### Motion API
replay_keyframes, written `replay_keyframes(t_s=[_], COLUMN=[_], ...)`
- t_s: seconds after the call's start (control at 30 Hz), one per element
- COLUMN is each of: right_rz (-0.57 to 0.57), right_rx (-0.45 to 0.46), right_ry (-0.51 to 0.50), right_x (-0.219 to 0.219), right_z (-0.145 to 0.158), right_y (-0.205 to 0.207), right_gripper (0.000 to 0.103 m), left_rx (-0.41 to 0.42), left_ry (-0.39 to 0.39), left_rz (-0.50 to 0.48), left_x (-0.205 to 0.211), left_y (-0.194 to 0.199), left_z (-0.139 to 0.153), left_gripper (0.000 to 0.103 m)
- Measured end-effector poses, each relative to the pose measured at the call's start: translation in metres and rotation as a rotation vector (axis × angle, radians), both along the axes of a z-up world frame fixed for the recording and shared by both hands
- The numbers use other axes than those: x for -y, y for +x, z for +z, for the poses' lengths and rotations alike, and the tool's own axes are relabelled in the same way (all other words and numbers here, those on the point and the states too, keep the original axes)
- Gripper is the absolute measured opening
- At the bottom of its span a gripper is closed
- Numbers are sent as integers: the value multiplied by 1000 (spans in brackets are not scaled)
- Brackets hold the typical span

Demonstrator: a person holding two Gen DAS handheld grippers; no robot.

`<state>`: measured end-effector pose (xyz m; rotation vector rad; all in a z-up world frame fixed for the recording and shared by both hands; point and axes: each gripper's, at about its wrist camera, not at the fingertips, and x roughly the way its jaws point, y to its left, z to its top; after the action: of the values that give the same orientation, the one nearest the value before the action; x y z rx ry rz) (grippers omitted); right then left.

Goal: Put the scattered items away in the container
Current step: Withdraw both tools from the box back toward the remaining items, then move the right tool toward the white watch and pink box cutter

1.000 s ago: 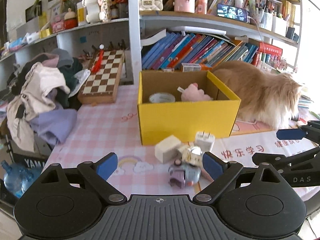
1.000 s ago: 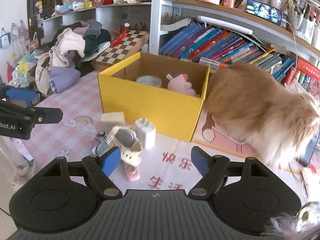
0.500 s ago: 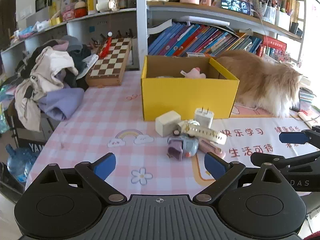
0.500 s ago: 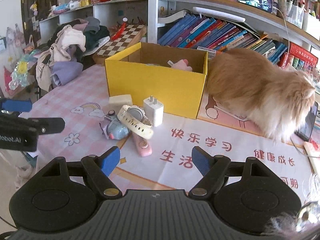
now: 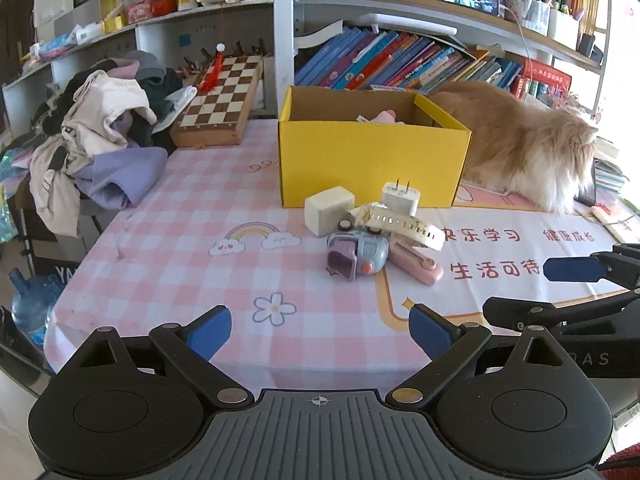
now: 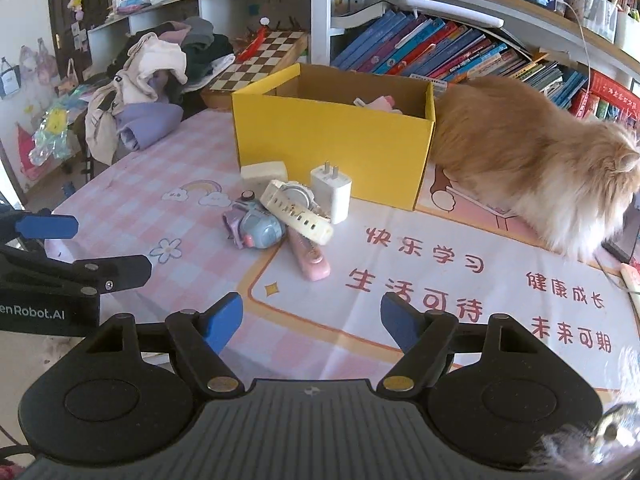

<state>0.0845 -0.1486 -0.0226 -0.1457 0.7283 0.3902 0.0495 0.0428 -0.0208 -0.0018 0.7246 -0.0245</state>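
Bookshelves crowded the wall behind a counter [image 5: 168,256] spread with a pink checked cloth, where a yellow box [image 5: 372,160] stood open beside a fluffy orange cat [image 6: 532,160]. Just in front of the box lay the little heap that remained to be tidied: a cream block [image 5: 329,210] and a white charger [image 5: 400,199] nearest the box wall, a cream watch [image 6: 296,210] draped over the middle, a lilac and blue toy [image 5: 357,258] toward the gripper side, and a pink case [image 6: 309,256] poking out from under the watch strap. Both grippers hung back at the near edge of the counter, well apart from the heap. The left gripper [image 5: 320,330] had its jaws spread wide with nothing between them, and the heap lay ahead of it and a touch to its right. The right gripper [image 6: 311,322] was likewise spread and empty, with the heap ahead and to its left. The pink case ran lengthwise toward the right gripper, slanting away to the left, so I judged that hand the better placed to take it.
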Motion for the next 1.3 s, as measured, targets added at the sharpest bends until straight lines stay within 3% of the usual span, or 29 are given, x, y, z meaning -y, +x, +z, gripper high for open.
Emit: replay_keyframes(t_s=[0.4, 0.97, 1.3], right_rz=[-4, -18, -32], right_rx=[-28, -57, -59], right_ry=[-11, -16, -28], right_x=[-1, 1, 0], right_z=[-5, -9, -10], right_y=[-1, 8, 8], right_gripper=[74, 51, 51], left_rx=[-18, -20, -27], left_ry=[-14, -19, -29], left_rz=[3, -11, -45], left_x=[0, 3, 13], left_y=[-1, 8, 12], left_z=[-6, -8, -12], left_gripper=[100, 103, 103])
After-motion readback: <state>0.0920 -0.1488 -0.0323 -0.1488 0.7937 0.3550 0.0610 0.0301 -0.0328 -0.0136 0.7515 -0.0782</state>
